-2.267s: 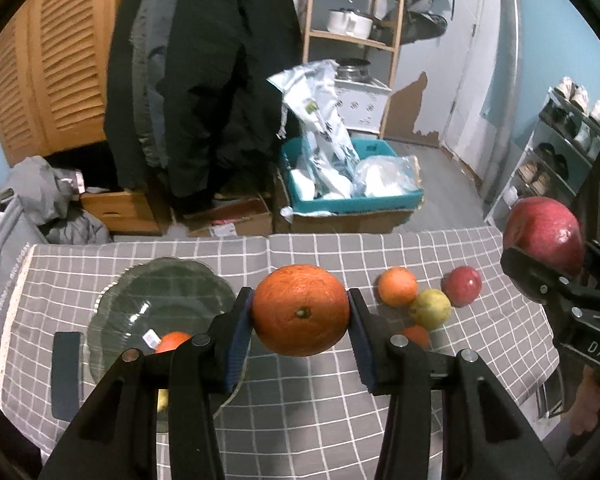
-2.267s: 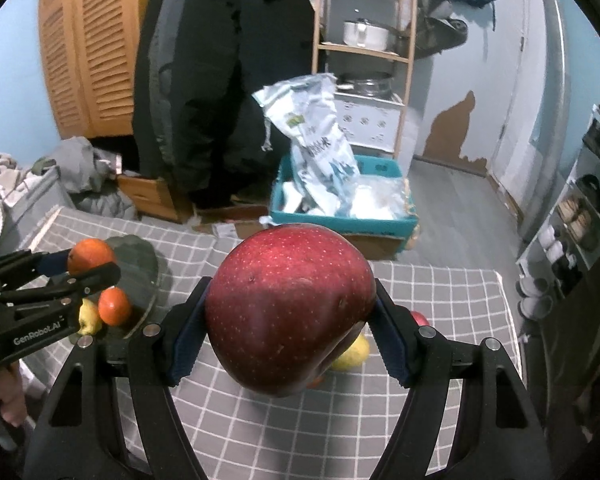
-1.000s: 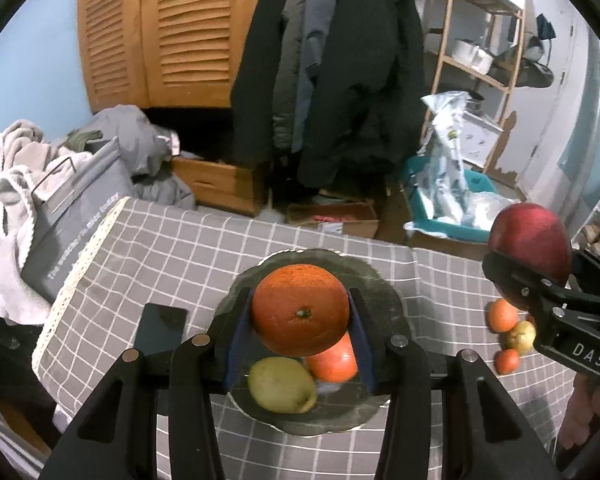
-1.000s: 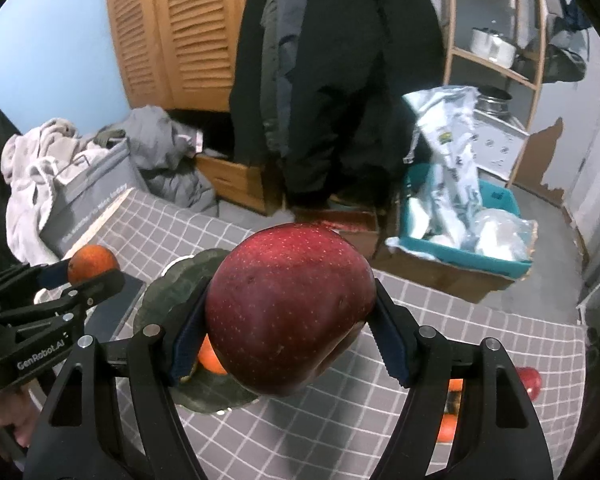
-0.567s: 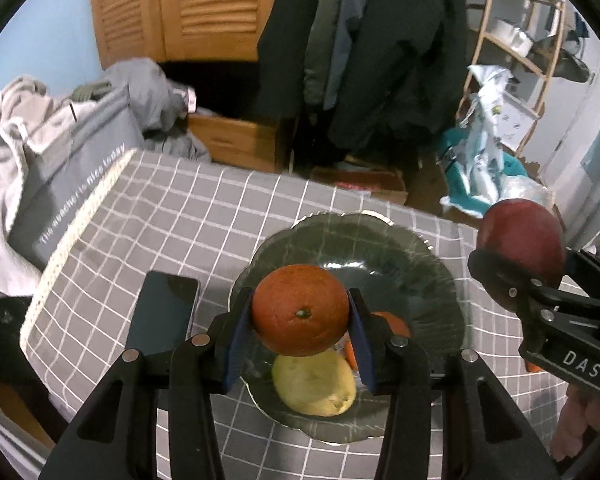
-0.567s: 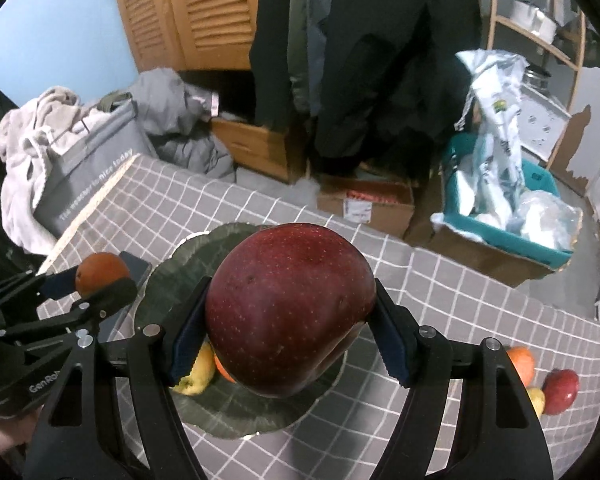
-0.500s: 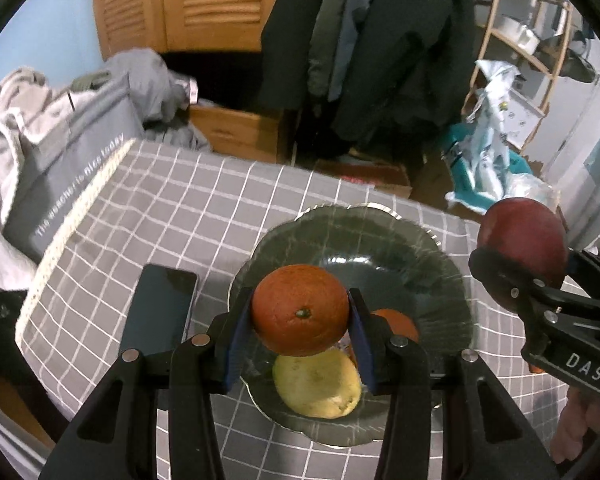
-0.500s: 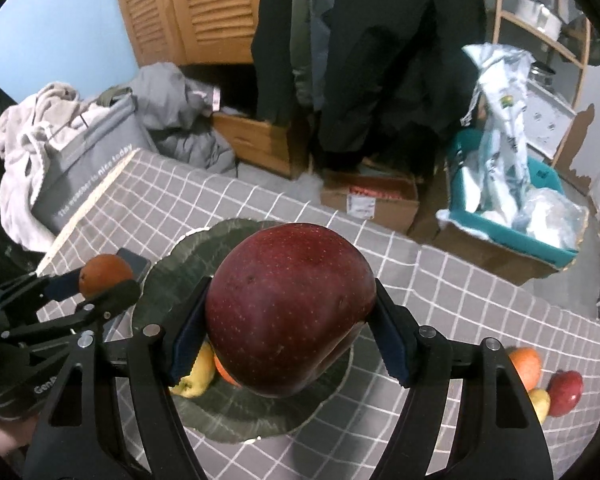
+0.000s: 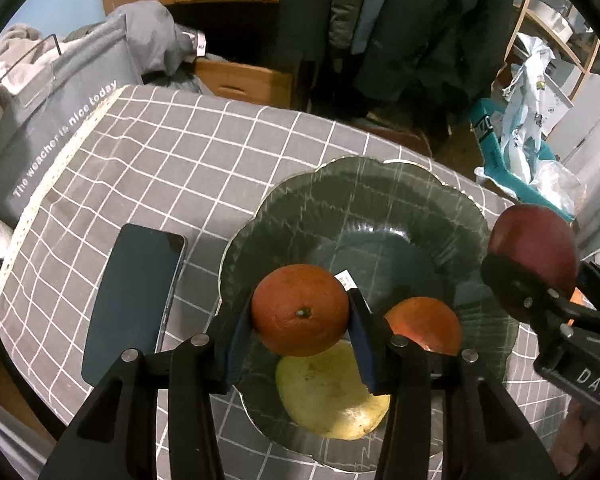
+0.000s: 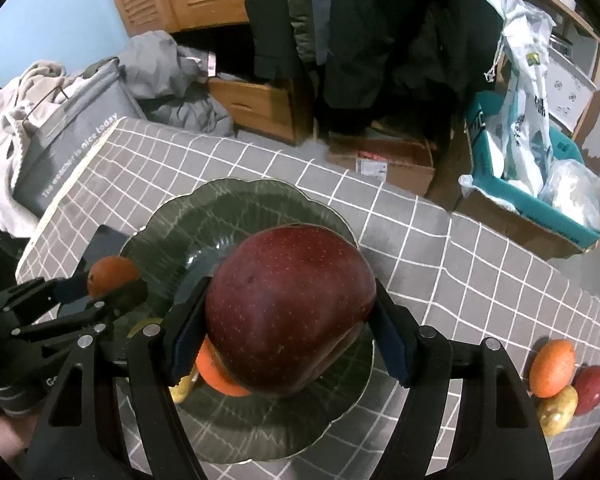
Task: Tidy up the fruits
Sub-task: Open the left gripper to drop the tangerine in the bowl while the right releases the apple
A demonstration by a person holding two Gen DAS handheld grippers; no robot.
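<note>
My left gripper (image 9: 300, 312) is shut on an orange (image 9: 300, 307) and hangs over the near left part of a dark green scalloped plate (image 9: 364, 216). A yellow pear (image 9: 332, 404) and a smaller orange fruit (image 9: 424, 326) lie in the plate below it. My right gripper (image 10: 290, 312) is shut on a big dark red apple (image 10: 288, 308), held above the same plate (image 10: 228, 216); in the left wrist view that apple (image 9: 534, 246) hovers by the plate's right rim. The left gripper with its orange (image 10: 110, 274) shows at the plate's left edge.
A dark phone (image 9: 134, 300) lies flat left of the plate on the grey checked tablecloth (image 9: 160, 160). An orange (image 10: 552, 368), a small red apple (image 10: 590, 390) and a yellowish fruit (image 10: 558, 410) sit together at the right of the table. A grey bag (image 9: 56, 120) and boxes stand beyond the table edges.
Both grippers have come down toward the plate with their fruit still gripped. The plate, pear and small orange fruit look larger and closer; the phone has come into fuller view.
</note>
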